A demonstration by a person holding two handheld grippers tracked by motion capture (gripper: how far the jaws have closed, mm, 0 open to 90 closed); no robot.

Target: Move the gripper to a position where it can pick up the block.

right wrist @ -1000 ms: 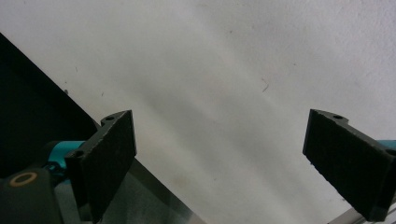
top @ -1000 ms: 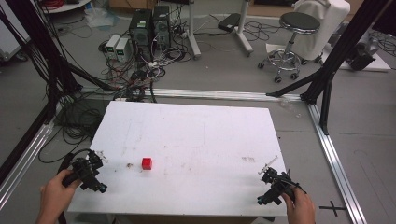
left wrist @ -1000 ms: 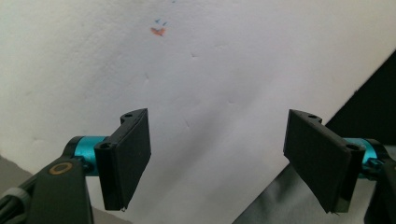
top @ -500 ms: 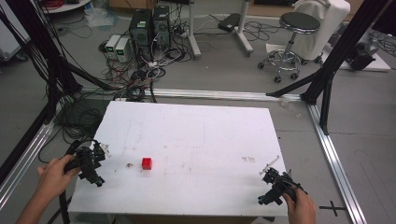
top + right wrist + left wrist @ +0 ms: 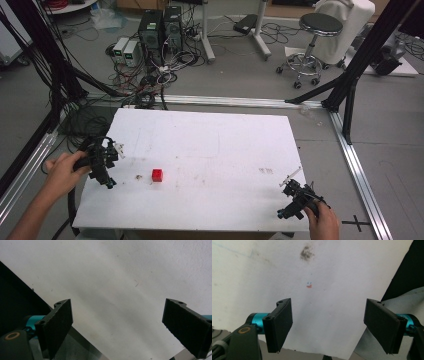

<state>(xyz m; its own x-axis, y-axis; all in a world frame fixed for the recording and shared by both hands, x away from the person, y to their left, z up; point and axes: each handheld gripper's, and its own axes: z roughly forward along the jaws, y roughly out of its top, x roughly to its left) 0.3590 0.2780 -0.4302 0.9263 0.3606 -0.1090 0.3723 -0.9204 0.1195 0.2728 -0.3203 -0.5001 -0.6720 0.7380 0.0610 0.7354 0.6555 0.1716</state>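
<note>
Both hand-held grippers, left (image 5: 106, 169) and right (image 5: 292, 200), gape wide over table (image 5: 210, 145) edges.

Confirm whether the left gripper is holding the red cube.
No: the red cube sits alone on the table, apart from the open left gripper.

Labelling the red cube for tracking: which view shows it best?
The high view: the red cube sits whole on the white table, between the left claw and right claw, nearer the left. The left gripper view and right gripper view give bare tabletop between open jaws, nothing I can identify as the cube.
</note>
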